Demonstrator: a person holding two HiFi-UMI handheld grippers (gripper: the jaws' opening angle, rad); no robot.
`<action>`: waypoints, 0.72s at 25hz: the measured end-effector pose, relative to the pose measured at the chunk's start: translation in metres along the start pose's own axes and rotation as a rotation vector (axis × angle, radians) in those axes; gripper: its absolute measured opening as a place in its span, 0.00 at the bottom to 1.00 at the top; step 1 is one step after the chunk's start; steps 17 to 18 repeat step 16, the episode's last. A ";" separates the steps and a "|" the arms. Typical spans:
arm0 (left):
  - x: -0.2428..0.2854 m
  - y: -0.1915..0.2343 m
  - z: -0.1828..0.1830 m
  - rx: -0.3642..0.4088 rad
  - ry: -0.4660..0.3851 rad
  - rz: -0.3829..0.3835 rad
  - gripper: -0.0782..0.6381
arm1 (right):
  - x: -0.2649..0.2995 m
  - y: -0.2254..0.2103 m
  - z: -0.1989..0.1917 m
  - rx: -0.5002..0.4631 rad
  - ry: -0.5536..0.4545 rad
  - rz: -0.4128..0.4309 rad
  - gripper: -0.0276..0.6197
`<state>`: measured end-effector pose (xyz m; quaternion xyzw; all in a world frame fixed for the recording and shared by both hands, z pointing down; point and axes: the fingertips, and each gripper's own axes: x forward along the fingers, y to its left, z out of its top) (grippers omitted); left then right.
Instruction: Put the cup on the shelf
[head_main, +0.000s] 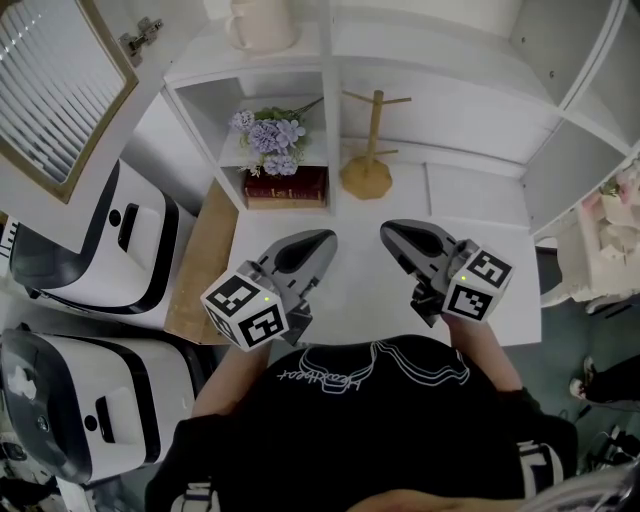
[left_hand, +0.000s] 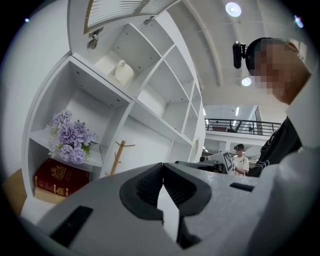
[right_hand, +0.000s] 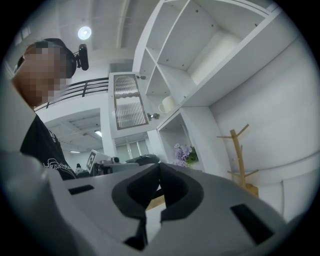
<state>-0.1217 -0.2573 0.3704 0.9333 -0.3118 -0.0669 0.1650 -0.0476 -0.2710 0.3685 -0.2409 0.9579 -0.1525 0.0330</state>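
Note:
A cream cup (head_main: 262, 25) stands on an upper shelf of the white shelving unit (head_main: 330, 70), far from both grippers. It shows small in the left gripper view (left_hand: 121, 71) and in the right gripper view (right_hand: 167, 104). My left gripper (head_main: 325, 238) hovers over the white counter near my body, its jaws pressed together with nothing between them (left_hand: 163, 167). My right gripper (head_main: 388, 232) hangs beside it at the same height, jaws also together and empty (right_hand: 159, 167). The two grippers point toward the shelf.
A wooden mug tree (head_main: 368, 150) stands on the counter (head_main: 480, 200) ahead. Purple flowers (head_main: 268, 135) and a red book (head_main: 286, 187) fill the lower left cubby. An open louvred cabinet door (head_main: 55, 90) hangs at the upper left. White machines (head_main: 110, 240) sit at the left.

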 end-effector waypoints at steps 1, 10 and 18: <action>-0.002 0.002 0.002 0.001 -0.002 0.007 0.12 | 0.001 0.000 0.000 0.002 0.000 0.001 0.05; -0.005 0.010 0.001 0.000 -0.003 0.015 0.12 | 0.007 0.002 -0.005 0.002 0.008 -0.005 0.05; -0.003 0.013 -0.009 -0.013 0.012 0.007 0.12 | 0.010 0.000 -0.009 0.002 0.009 -0.011 0.05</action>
